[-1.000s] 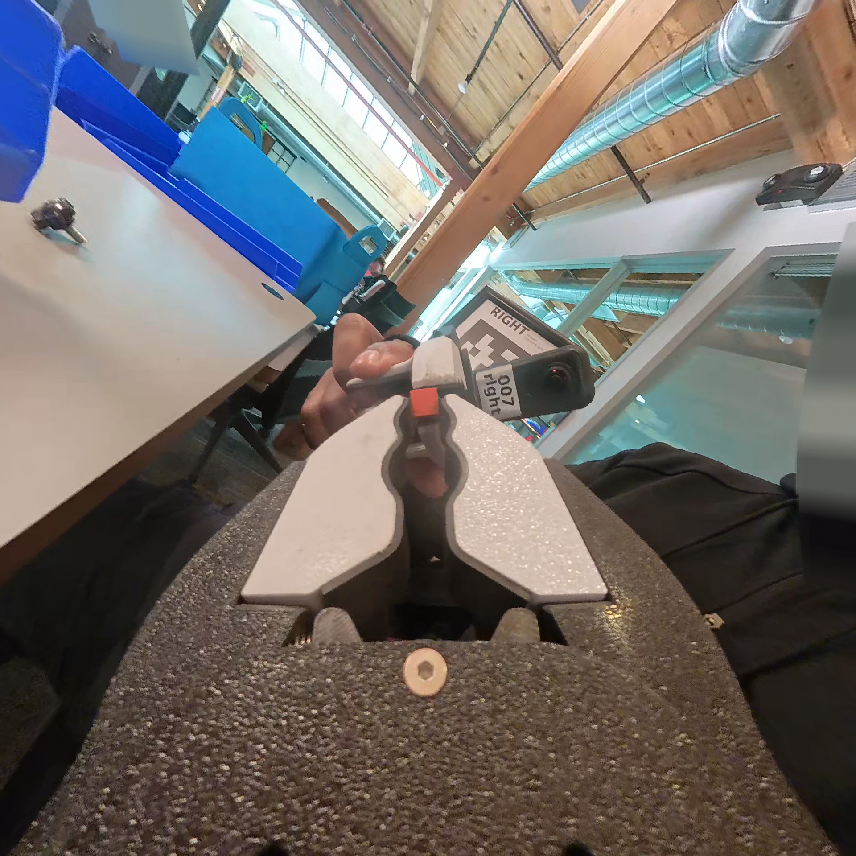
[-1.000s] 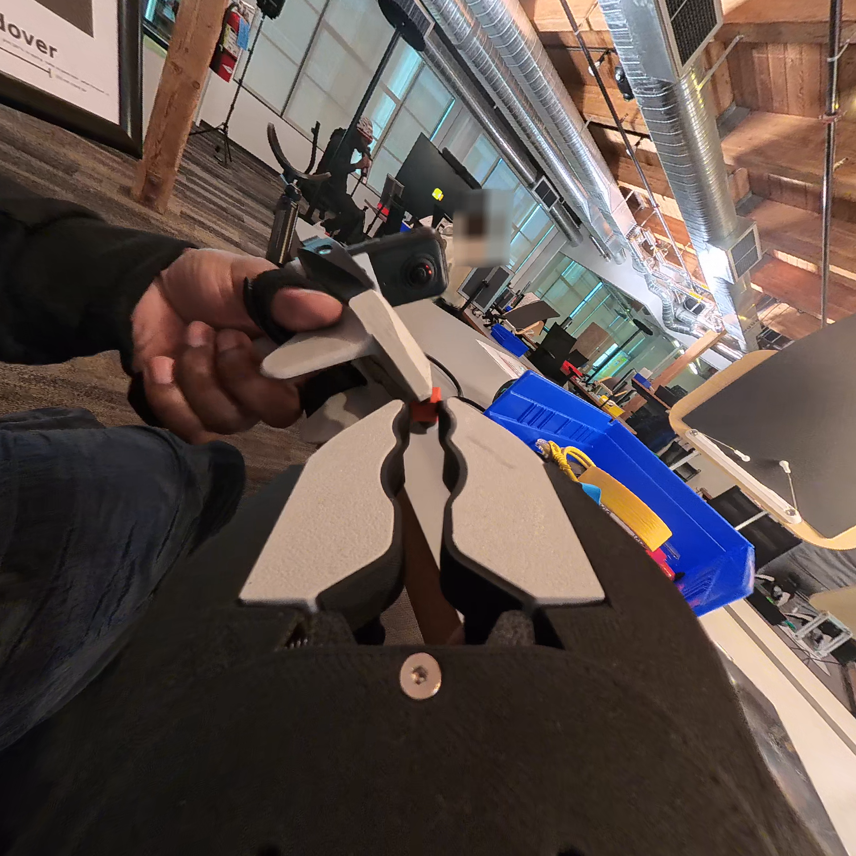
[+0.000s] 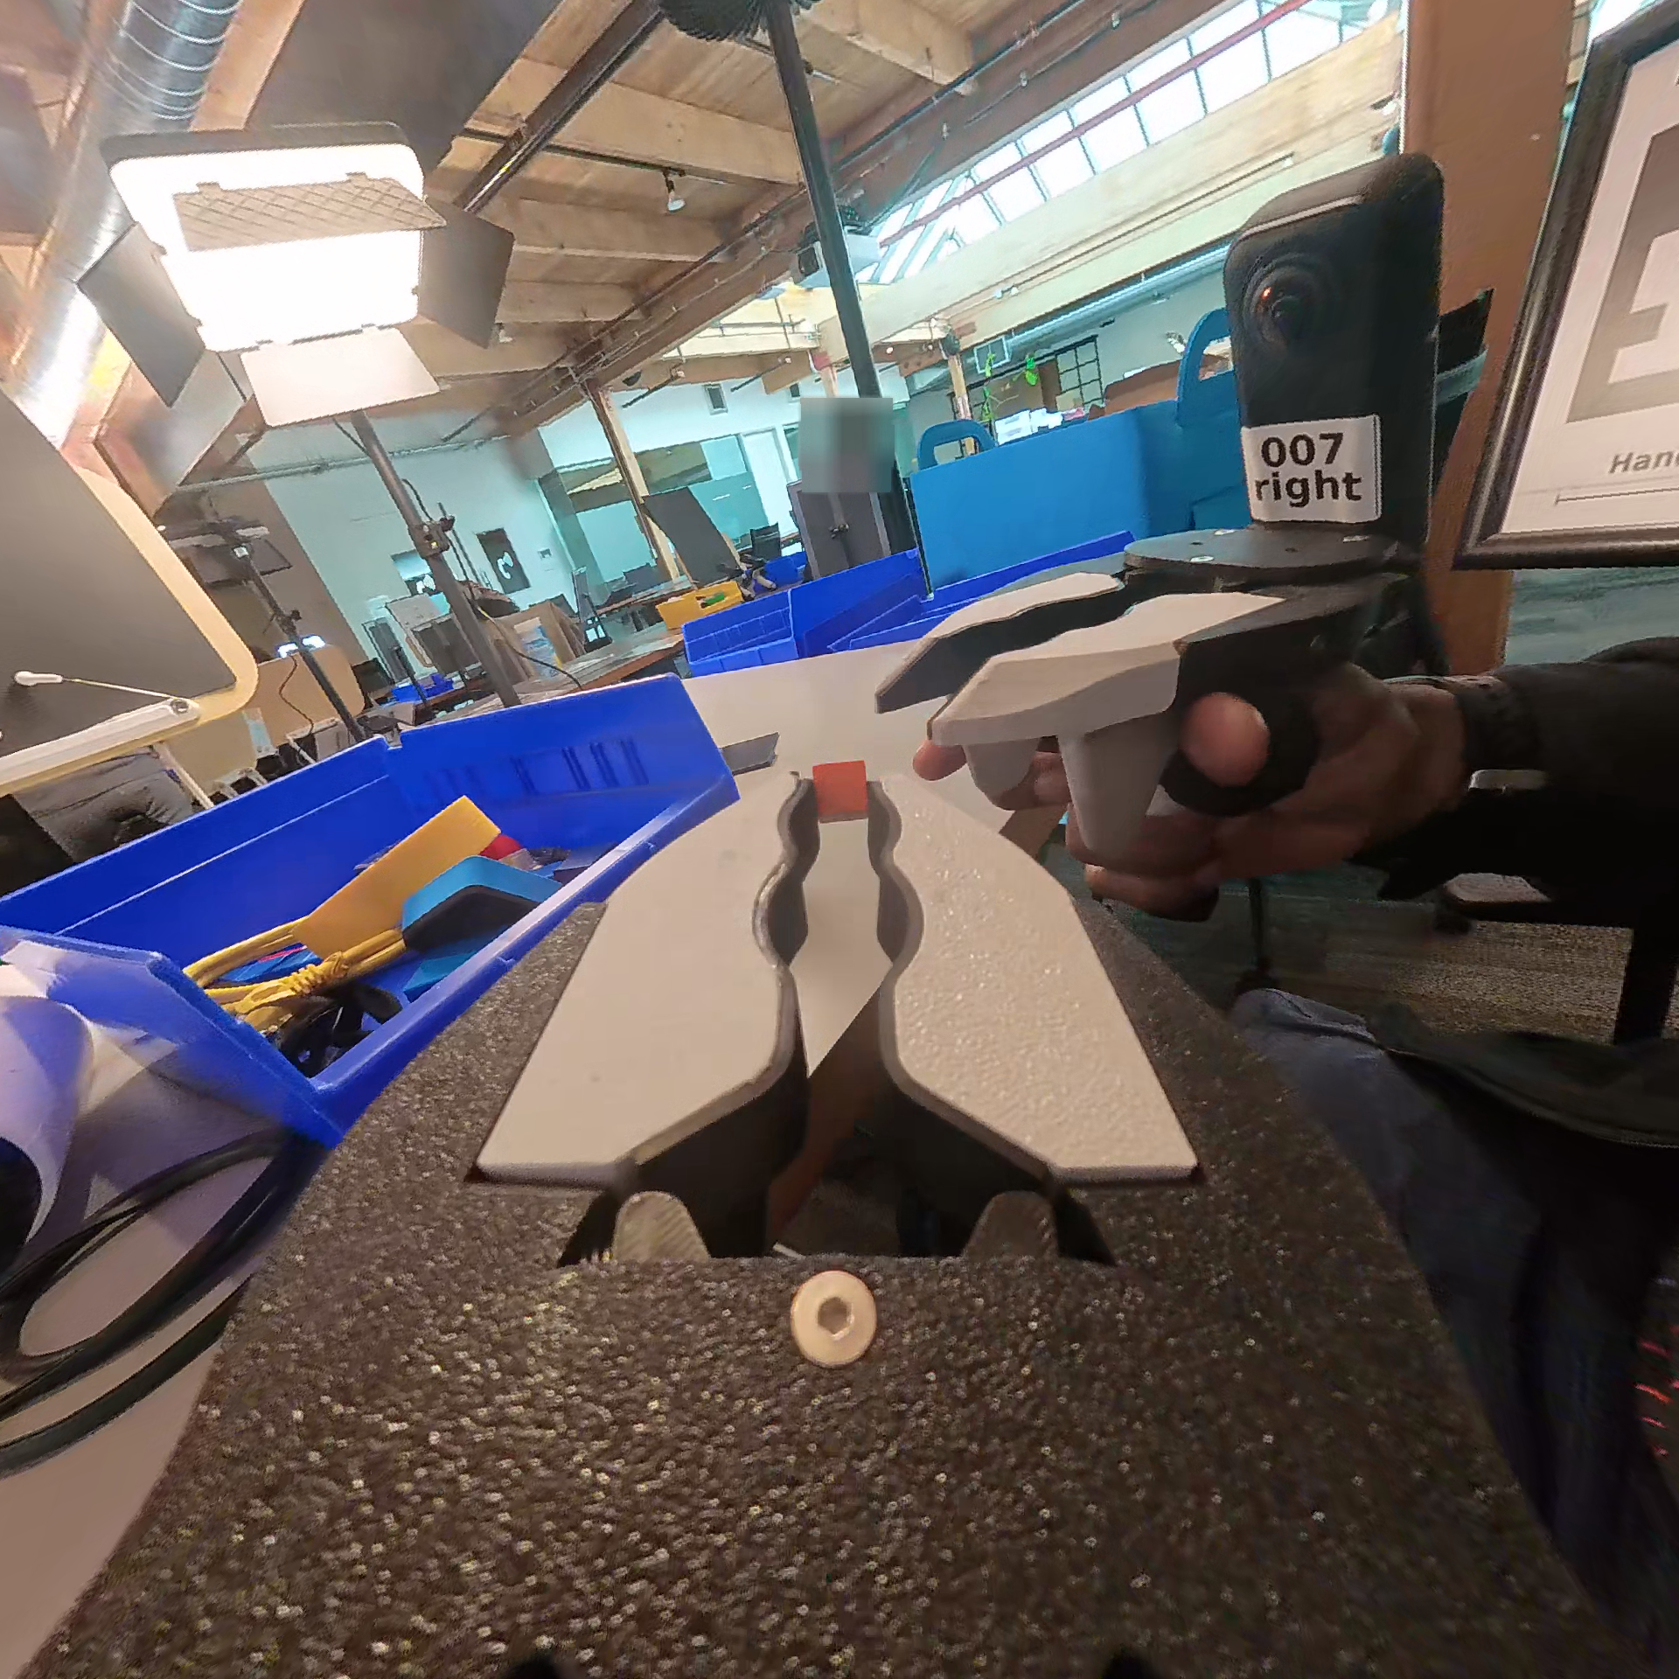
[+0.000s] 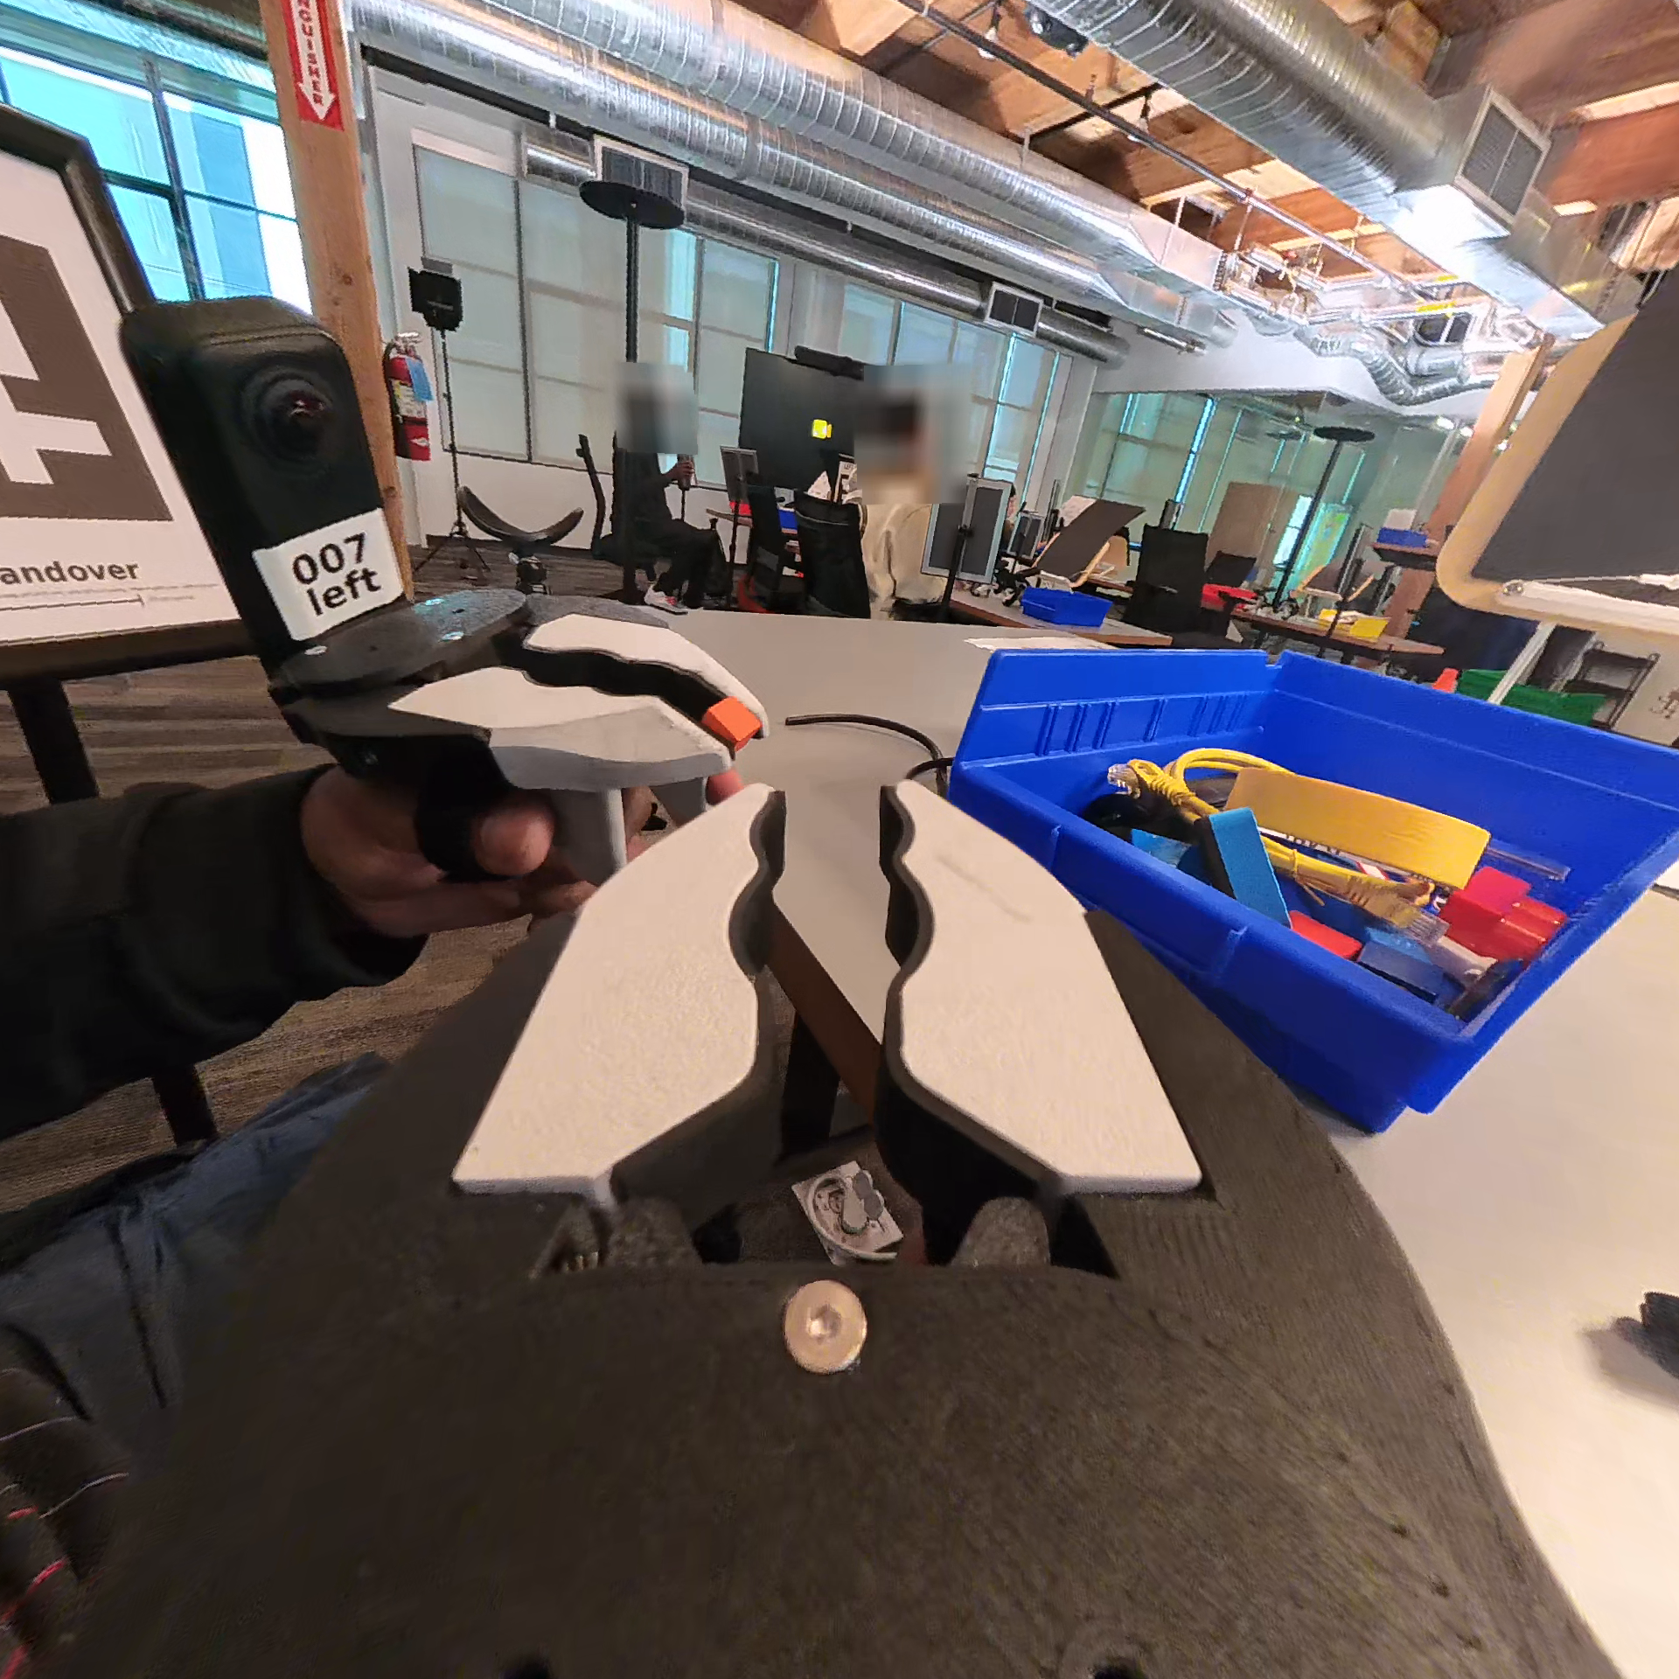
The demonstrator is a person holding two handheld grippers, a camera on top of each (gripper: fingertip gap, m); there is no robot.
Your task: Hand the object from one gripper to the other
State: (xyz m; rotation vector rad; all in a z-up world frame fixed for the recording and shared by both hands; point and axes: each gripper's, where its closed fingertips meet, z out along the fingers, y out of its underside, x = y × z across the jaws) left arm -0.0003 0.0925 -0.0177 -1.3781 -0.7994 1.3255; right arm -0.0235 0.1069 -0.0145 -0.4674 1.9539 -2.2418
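Left gripper point(image 3: 838, 799) is clamped on one small orange-red block point(image 3: 838, 789), pinched right at the fingertips; we see the same block point(image 4: 732, 720) sticking out of its tips in the right wrist view. Right gripper point(image 4: 829, 792) has its fingers apart with nothing between them, only the grey table point(image 4: 1490, 1208) showing through the gap. In the left wrist view the right gripper point(image 3: 909, 704) sits just beside the left one, tips near each other but not touching. Our read on progress: the block sits in one gripper only and the other is empty, so the pass looks either finished or not begun, and we cannot tell which from this alone. If the block is meant to end in the left gripper, nothing is left except setting it down. Counts: two grippers, two hands holding them, one block in play, one blue bin point(image 4: 1136, 727) close on the table with mixed clutter, including a yellow cable point(image 4: 1181, 781), yellow tape and red and blue pieces; more blue bins farther back in the left wrist view, number unclear.
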